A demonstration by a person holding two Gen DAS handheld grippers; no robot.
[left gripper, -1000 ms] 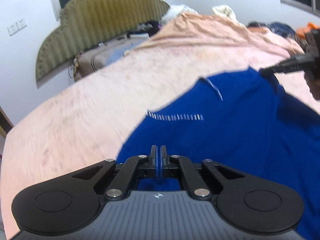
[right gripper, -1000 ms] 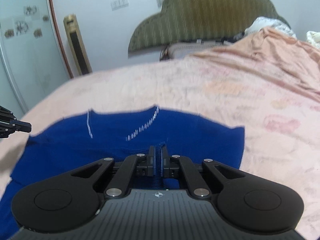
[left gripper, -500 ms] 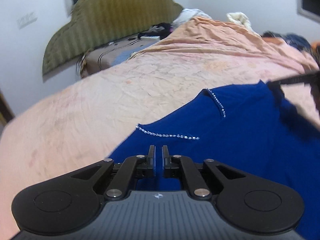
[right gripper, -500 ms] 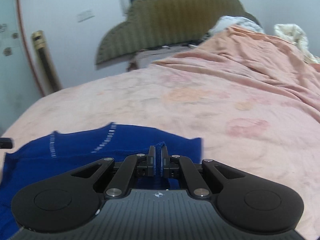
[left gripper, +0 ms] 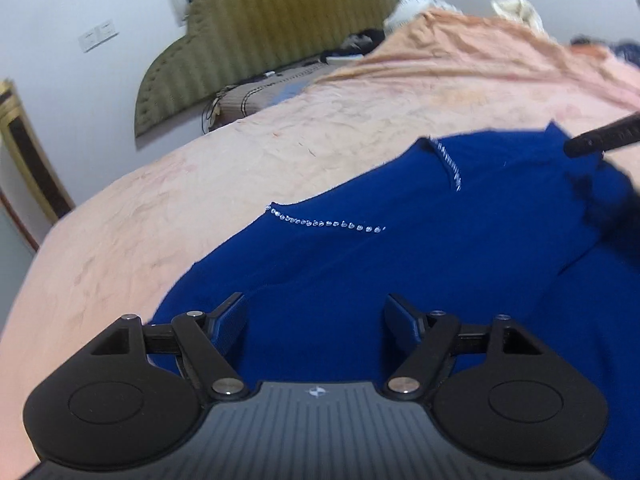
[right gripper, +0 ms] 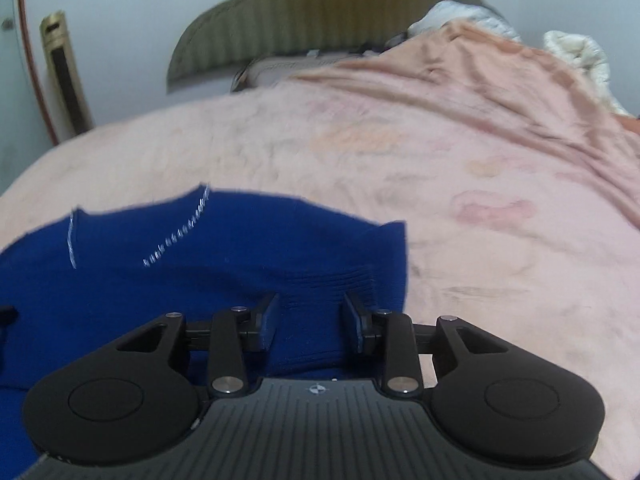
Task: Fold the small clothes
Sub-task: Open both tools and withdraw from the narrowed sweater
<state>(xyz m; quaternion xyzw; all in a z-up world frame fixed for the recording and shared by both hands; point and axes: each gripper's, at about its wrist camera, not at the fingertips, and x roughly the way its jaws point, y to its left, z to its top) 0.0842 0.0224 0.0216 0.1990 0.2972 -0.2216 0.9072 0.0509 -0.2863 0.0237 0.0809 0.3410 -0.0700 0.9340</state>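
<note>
Over blue garment (left gripper: 400,264) on pink bed (left gripper: 200,184): left tool (left gripper: 316,322) and right tool (right gripper: 310,320) angled down, jaws just opened, released, cloth lying between

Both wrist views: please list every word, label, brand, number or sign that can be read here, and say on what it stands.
No readable words or numbers in either view.
Left gripper: a small white emblem on its grey body, a symbol, not letters.
Right gripper: the same emblem, blurred.
Blue garment: only rows of shiny stones, no print.
Wall switches: no legible marking.
</note>
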